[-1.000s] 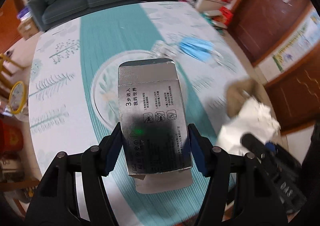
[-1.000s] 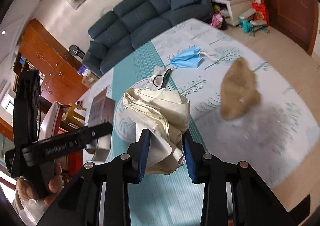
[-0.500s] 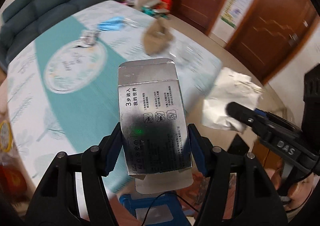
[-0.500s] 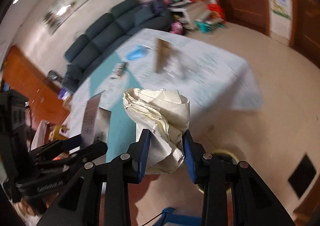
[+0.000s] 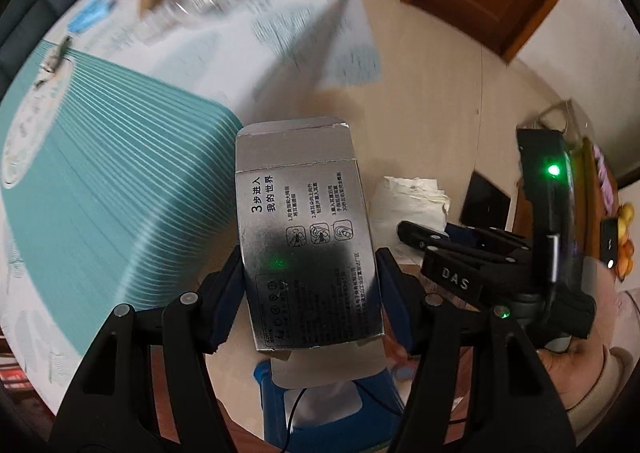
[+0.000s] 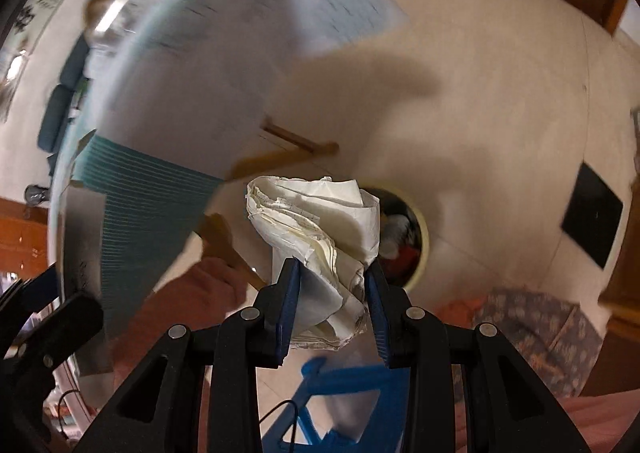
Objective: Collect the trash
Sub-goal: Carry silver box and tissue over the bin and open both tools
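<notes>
**Below the right tongs: the bin mouth, half hidden by the paper**

Beyond the crumpled ball of cream-white paper (image 6: 320, 237), and partly hidden behind it, lies the round, pale-rimmed waste bin (image 6: 416, 241) on the tiled floor, its dark mouth already showing some red and white rubbish. That paper ball is clamped between the blue pads of the right tongs (image 6: 331, 307), which point steeply down, so the bin sits just ahead of and below the tips, a little to the right of the paper in the right wrist view. By my reading, the right hand is the nearer of the two to the bin, and its drop turns on bringing the paper squarely over that mouth.

Further from the bin, the flattened silver cardboard box printed with black Chinese text (image 5: 306, 237) stands with its long axis running straight out along the left tongs (image 5: 310, 297), gripped across its narrow sides near its lower end. In the left wrist view the bin cannot be seen; the right tongs and their paper lie just to the box's right. Behind and left of the bin, the desk's edge, draped in a teal-and-white printed cloth (image 5: 120, 181), recedes, blurred.
</notes>
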{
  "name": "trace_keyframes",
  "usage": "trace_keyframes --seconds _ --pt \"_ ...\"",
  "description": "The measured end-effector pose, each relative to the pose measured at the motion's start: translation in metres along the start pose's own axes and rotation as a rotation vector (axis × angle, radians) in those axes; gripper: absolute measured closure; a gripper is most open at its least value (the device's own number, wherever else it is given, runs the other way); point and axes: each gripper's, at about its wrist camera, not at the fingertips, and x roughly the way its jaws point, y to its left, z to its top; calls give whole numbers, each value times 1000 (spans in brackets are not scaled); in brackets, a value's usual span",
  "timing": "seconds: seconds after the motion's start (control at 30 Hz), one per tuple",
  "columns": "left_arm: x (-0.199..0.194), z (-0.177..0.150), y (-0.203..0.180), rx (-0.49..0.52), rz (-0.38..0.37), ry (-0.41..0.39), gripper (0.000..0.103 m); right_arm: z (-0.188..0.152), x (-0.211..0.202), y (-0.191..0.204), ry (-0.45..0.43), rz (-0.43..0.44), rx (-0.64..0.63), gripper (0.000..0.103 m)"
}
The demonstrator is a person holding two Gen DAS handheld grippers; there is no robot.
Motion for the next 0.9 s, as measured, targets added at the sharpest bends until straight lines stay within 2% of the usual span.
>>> trace_keyframes --seconds 0.2,0.53,0.9 --pt "54 -5 -15 18 20 111 43 6 52 -19 108 -42 58 70" --pt "131 -5 -27 -5 -15 257 43 18 102 -34 186 -118 87 70" --pt "180 0 -27 -16 -54 305 43 25 124 -52 217 -146 124 69"
